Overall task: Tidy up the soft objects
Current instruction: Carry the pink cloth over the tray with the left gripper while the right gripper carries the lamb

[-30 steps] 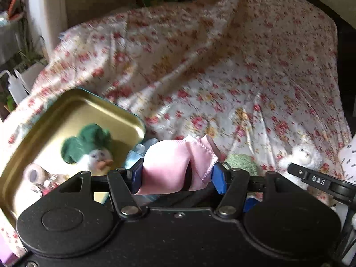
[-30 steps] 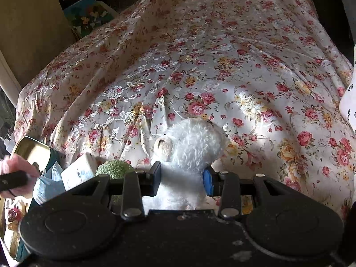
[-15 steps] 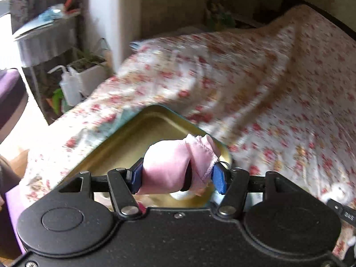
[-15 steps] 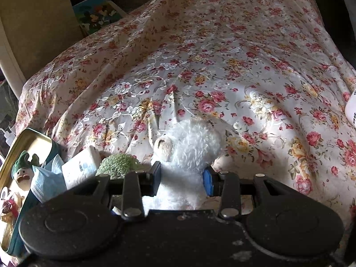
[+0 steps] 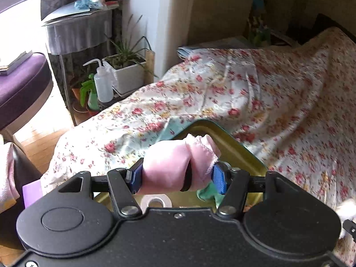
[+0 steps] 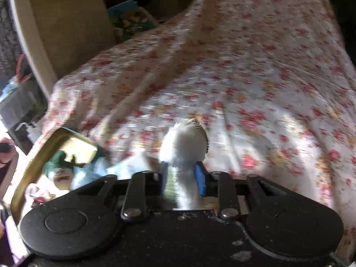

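My left gripper (image 5: 178, 176) is shut on a rolled pink cloth (image 5: 171, 164) and holds it over the near part of the gold metal tin (image 5: 240, 149). A roll of tape (image 5: 155, 201) and a green plush (image 5: 210, 194) lie in the tin below. My right gripper (image 6: 183, 175) is shut on a white fluffy plush toy (image 6: 183, 146) and holds it above the floral bedsheet (image 6: 244, 77). The tin also shows in the right wrist view (image 6: 55, 142), at the left, with a green-hatted plush (image 6: 60, 166) and a pale blue face mask (image 6: 86, 173) in it.
The floral sheet (image 5: 278, 89) covers the bed. Left of the bed stand a white planter (image 5: 126, 75), a squeeze bottle (image 5: 102, 84), a purple stool (image 5: 20, 84) and a wooden floor (image 5: 42, 140). A white packet (image 6: 133, 164) lies by the tin.
My left gripper swung left with the pink cloth to above the tin. My right gripper closed tighter on the white plush, lifted it and turned left toward the tin.
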Tool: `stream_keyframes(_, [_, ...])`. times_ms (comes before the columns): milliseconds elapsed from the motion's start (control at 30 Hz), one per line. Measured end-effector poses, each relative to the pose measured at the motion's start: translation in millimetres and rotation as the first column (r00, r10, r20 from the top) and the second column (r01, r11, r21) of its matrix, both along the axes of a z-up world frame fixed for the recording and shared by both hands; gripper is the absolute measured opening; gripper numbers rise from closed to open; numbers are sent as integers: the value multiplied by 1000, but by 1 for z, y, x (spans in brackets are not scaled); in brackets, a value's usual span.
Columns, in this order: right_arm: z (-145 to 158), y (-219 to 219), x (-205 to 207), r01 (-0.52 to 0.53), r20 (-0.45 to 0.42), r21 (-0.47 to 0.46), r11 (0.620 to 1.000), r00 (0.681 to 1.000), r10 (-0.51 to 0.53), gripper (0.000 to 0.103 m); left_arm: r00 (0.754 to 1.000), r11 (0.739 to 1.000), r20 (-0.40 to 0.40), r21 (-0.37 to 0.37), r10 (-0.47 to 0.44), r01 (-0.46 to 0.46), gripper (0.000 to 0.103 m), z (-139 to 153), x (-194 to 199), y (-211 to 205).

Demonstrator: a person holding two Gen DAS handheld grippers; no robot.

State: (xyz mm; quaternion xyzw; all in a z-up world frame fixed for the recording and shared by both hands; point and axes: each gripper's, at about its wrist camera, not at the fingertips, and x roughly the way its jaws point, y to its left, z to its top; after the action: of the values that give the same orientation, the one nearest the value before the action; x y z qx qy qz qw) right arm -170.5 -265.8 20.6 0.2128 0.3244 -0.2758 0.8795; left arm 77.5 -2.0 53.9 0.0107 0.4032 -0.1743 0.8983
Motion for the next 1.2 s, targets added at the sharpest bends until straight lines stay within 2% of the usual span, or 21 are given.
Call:
stream_keyframes(33, [4, 3, 5, -22, 16, 11, 1000, 1000, 22, 10, 1000, 1000, 0, 2, 5, -5, 57, -1, 1, 0])
stream_keyframes(67, [7, 6, 11, -50, 38, 29, 998, 998, 49, 10, 1000, 1000, -2, 3, 8, -8, 57, -2, 3, 0])
stream_keyframes(133, [12, 9, 23, -70, 39, 51, 996, 997, 68, 11, 1000, 1000, -15, 2, 10, -10, 57, -4, 5, 0])
stream_keyframes(233, [14, 3, 36, -42, 12, 51, 998, 999, 41, 13, 1000, 1000, -25, -8, -3, 3, 57, -5, 4, 0])
stream_keyframes(267, [12, 0, 39, -25, -10, 50, 998, 1000, 26, 18, 1000, 1000, -20, -6, -10, 10, 57, -4, 2, -1])
stream_keyframes(300, [9, -5, 40, -9, -35, 54, 999, 999, 11, 25, 1000, 1000, -14, -3, -15, 15, 57, -3, 0, -2])
stream_keyframes(333, [5, -10, 42, 8, -65, 62, 998, 998, -3, 49, 1000, 1000, -9, -1, -21, 21, 57, -3, -1, -3])
stream_keyframes(367, [1, -14, 41, 15, -79, 68, 998, 997, -10, 60, 1000, 1000, -6, -1, -31, 31, 57, -3, -3, -5])
stream_keyframes(433, [-7, -20, 42, 38, -106, 67, 997, 994, -31, 65, 999, 999, -12, 0, -38, 38, 57, -3, -3, -8])
stream_keyframes(467, [-10, -22, 44, 44, -113, 65, 997, 993, -36, 79, 999, 999, -16, -3, -42, 42, 57, -3, -3, -10])
stream_keyframes(500, [-13, -23, 46, 48, -110, 61, 997, 993, -41, 100, 999, 999, -20, -6, -47, 47, 57, -3, -4, -11])
stream_keyframes(533, [-15, -24, 48, 50, -98, 51, 997, 994, -45, 103, 999, 999, -22, -8, -49, 49, 57, -3, -4, -13])
stream_keyframes(600, [-16, -24, 56, 52, -79, 4, 999, 996, -52, 102, 998, 999, -23, -4, -55, 54, 57, -3, -6, -16])
stream_keyframes(733, [-26, -23, 83, -18, -148, -48, 999, 989, 10, 102, 997, 997, -26, 8, -73, 74, 57, -5, -8, -25])
stream_keyframes(833, [-37, -24, 98, -59, -193, -48, 997, 980, 49, 98, 996, 996, -25, 18, -85, 86, 57, -6, -10, -31])
stream_keyframes(867, [-42, -25, 102, -68, -206, -37, 997, 977, 59, 90, 996, 996, -27, 17, -90, 90, 57, -6, -11, -32])
stream_keyframes(967, [-54, -31, 109, -80, -248, 10, 997, 966, 80, 54, 995, 995, -24, 18, -96, 97, 57, -5, -12, -34])
stream_keyframes(1033, [-58, -34, 107, -92, -250, 47, 995, 963, 101, 41, 995, 995, -24, 19, -96, 96, 57, -6, -12, -35])
stream_keyframes(1100, [-53, -33, 102, -105, -224, 49, 993, 968, 114, 34, 995, 995, -29, 20, -94, 95, 57, -7, -11, -35])
stream_keyframes(1200, [-36, -32, 92, -93, -194, 24, 995, 976, 96, 32, 996, 996, -33, 22, -86, 87, 57, -7, -9, -35])
